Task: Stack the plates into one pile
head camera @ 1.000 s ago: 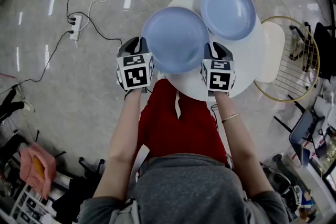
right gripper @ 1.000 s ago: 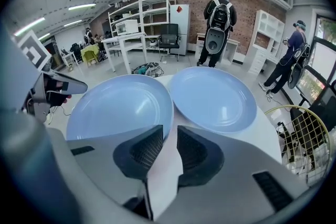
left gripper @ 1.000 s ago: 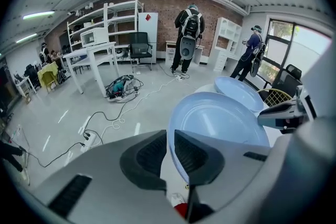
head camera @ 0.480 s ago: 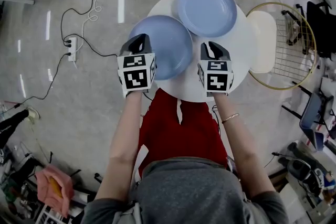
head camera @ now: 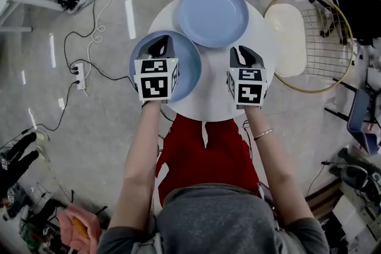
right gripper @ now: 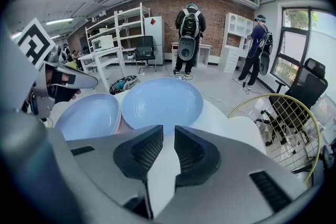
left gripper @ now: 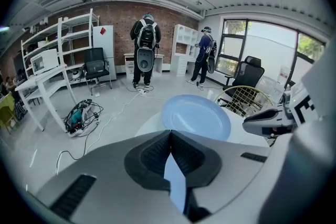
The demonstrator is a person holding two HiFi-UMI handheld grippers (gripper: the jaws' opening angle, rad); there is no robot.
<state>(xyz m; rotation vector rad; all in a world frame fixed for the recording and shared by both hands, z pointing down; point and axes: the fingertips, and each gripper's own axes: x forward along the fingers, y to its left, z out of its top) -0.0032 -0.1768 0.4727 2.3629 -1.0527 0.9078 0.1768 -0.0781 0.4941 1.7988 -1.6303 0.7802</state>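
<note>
Seen from above, the left gripper lies over the left part of the near plate, which juts past the left edge of the round white desk. Only the left gripper view shows its ribbed black pads closed, with a sliver of pale blue rim pinched between them. In the right gripper view that plate looks tilted, its rim raised on the left gripper's side.

The far plate lies at the desk's upper edge, and its rim meets the near plate's. Both plates are smooth, shallow, round and light blue.

The right gripper hangs over bare desk at the lower right of the far plate. Its own view shows the pads slightly apart, with only white desk top in the gap.

Both forearms reach forward side by side, and both grippers are pitched downward. Right of the desk stands a gold wire chair with a cream seat.

Only the gripper views show the brick wall, the white shelves and two standing people.
</note>
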